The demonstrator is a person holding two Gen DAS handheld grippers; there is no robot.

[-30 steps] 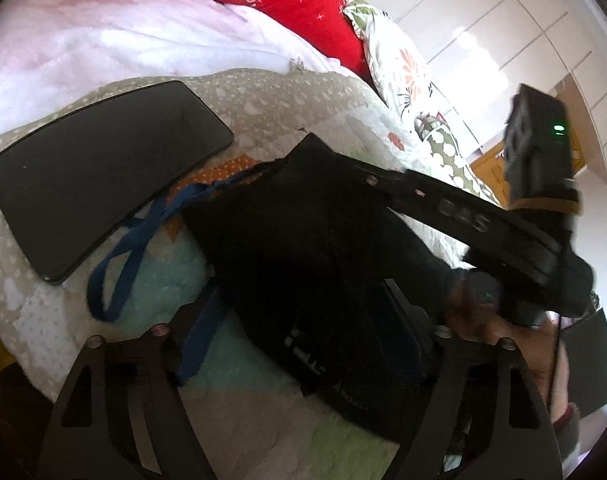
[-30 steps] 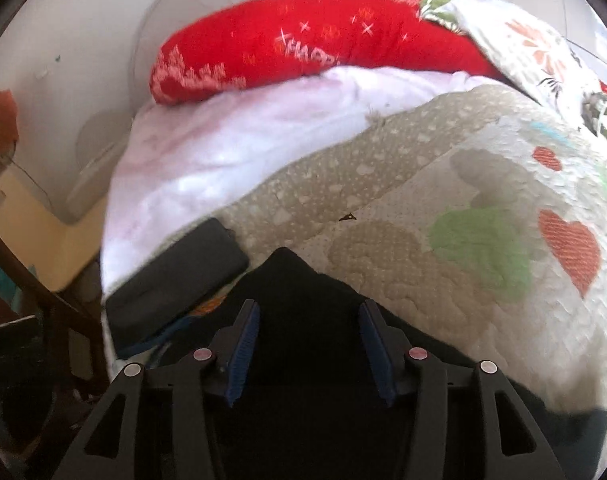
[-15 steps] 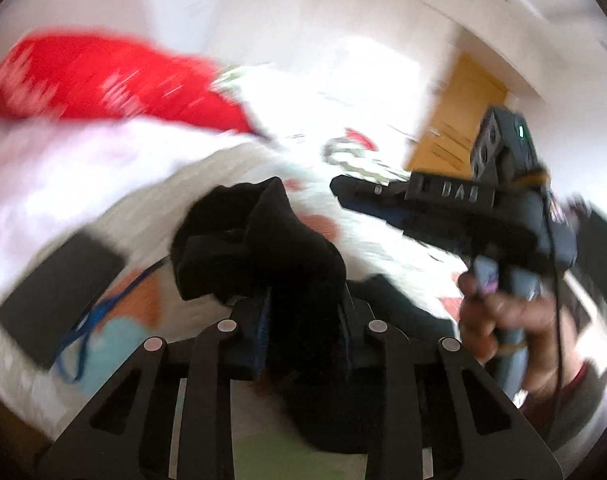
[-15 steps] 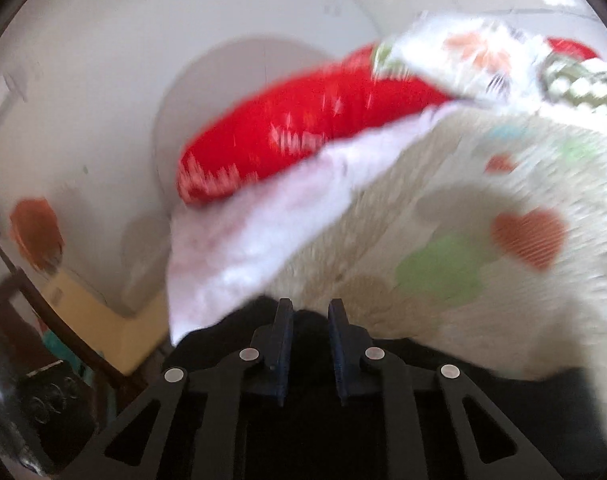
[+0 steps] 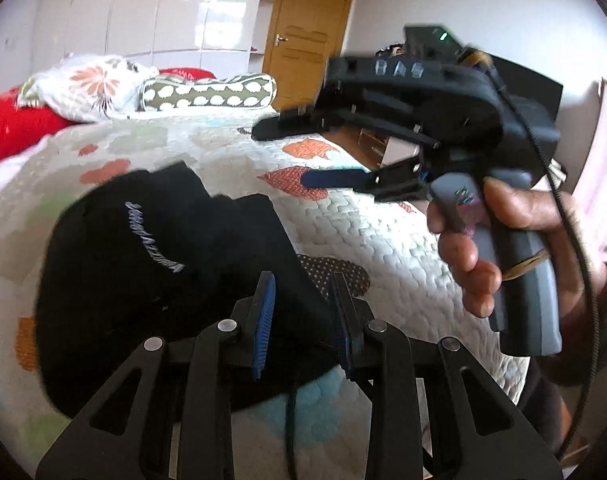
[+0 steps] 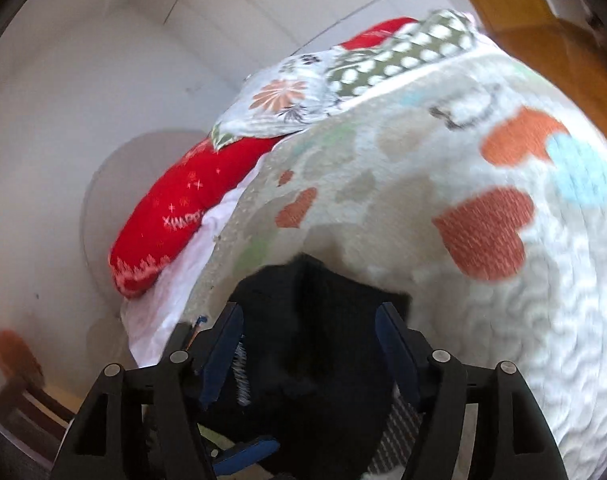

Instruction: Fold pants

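Both tools have released. The left tool (image 5: 303,316) and right tool (image 5: 335,156) now stand parted, holding nothing. The pants (image 5: 151,264) lie bunched on the bed (image 5: 383,232), partly between the left tool's fingers. Judgement: fold placed; smoothing may follow.

Bright daylight, motion blur, fisheye-warped dark edges

Black pants (image 5: 151,264) bunched on quilt

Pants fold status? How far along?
Done: black pants lie bunched in a compact heap on the quilt. In hand: nothing; left tongs and right tongs are both open. Left: the heap looks lumpy, so flattening and squaring probably remain.
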